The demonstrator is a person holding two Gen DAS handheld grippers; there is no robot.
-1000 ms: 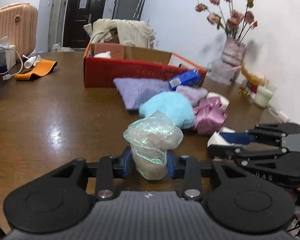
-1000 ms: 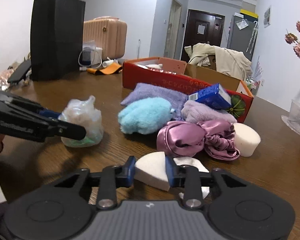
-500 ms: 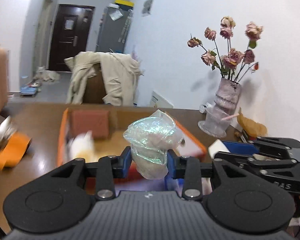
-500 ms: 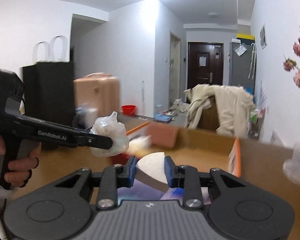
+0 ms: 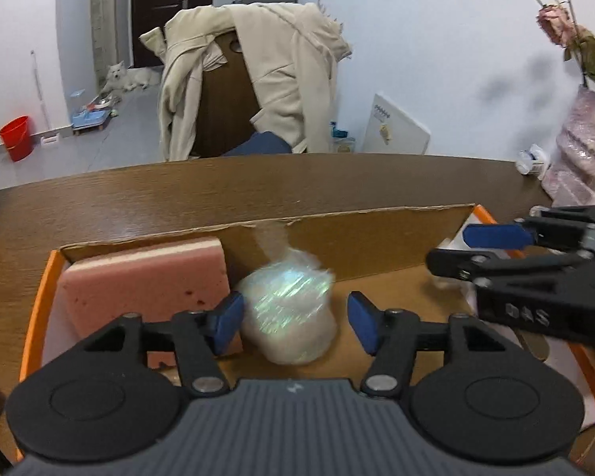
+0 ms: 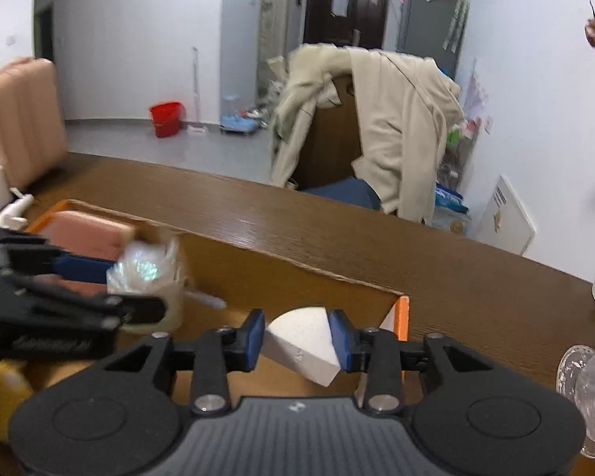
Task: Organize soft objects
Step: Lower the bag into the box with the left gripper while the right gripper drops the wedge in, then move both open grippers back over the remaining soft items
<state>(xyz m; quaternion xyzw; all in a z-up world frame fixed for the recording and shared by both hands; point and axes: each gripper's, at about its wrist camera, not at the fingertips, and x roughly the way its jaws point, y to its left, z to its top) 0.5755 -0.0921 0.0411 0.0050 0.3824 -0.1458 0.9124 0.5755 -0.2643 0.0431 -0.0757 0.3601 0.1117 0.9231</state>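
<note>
Now, left wrist view: left gripper (image 5: 295, 319) spread, iridescent plastic bag (image 5: 287, 309) blurred between its fingers inside cardboard box (image 5: 377, 238), pink sponge (image 5: 146, 277) at 9 o'clock.
Right wrist view: right gripper (image 6: 297, 339) pinching white foam wedge (image 6: 303, 339) over box.

"DAS" on the right claw (image 5: 492, 252) body.

White-walled room beyond a brown table (image 5: 337, 182)

A beige coat (image 5: 273, 67) draped a far chair; a dark door (image 6: 343, 8) stood behind.
</note>
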